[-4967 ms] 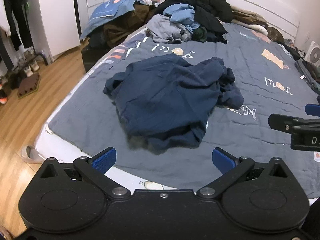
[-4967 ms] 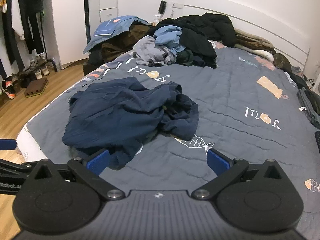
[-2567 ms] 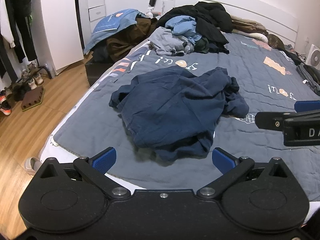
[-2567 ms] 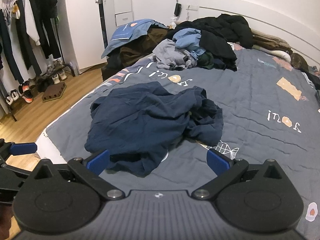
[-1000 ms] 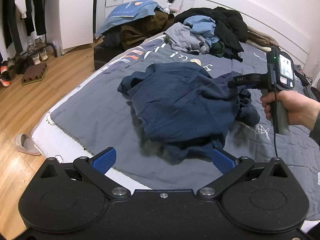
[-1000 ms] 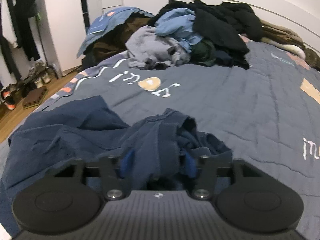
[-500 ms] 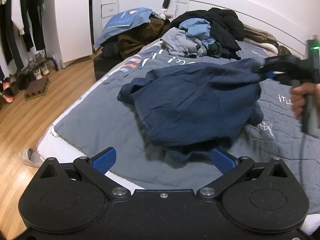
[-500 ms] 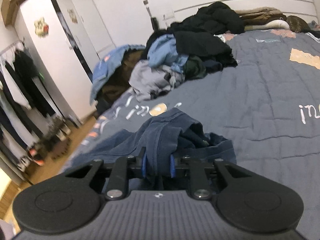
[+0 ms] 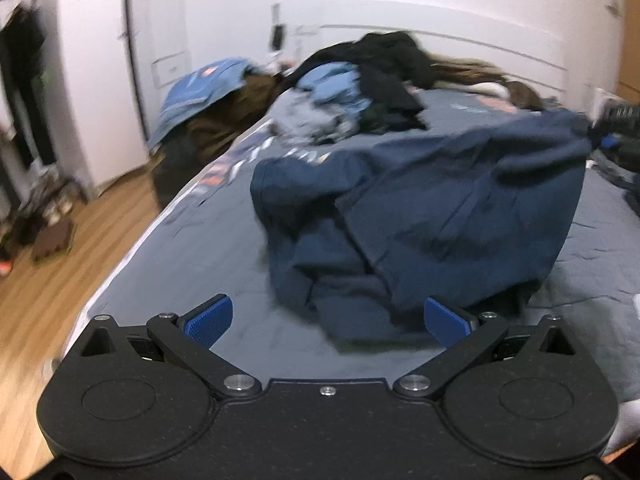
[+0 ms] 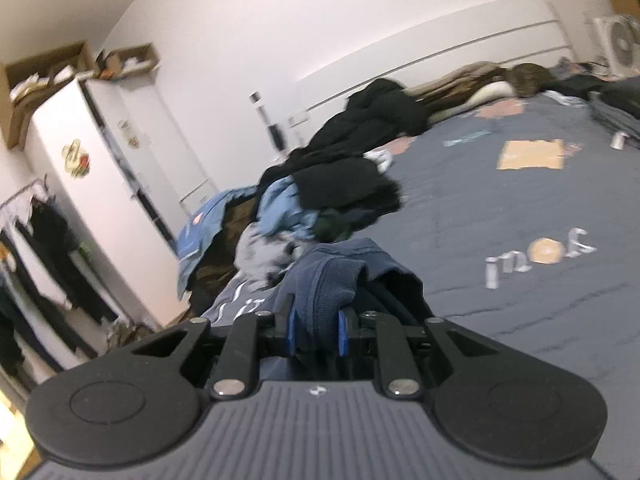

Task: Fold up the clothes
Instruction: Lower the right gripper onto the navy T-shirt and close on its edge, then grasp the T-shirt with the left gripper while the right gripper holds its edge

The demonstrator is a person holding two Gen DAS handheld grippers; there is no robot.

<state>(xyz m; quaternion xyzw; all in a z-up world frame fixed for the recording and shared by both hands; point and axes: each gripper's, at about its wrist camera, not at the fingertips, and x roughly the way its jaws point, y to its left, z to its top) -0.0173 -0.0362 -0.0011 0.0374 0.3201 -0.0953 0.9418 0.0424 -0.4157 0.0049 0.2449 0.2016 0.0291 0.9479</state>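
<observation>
Both views are smeared by motion blur, so fine detail is poor. In the left wrist view the right claw [image 9: 604, 142] shows only as a dark shape with a blue spot at the right edge, cut off by the frame; the hand behind it cannot be made out. The navy garment [image 9: 440, 216] hides the part of the grey bed cover [image 9: 192, 248] beneath it, and its shape, probably a shirt or jacket, is hard to read in the crumple.

The right claw [image 10: 314, 330] is pressed together, its blue pads [image 10: 342, 332] pinching a bunched fold of the navy garment [image 10: 332, 276], which is lifted at that corner while the rest lies on the bed. The left claw [image 9: 326, 318] is spread wide, empty, hovering near the garment's near edge without touching it. A pile of clothes [image 9: 360, 96] sits at the bed's far end.
</observation>
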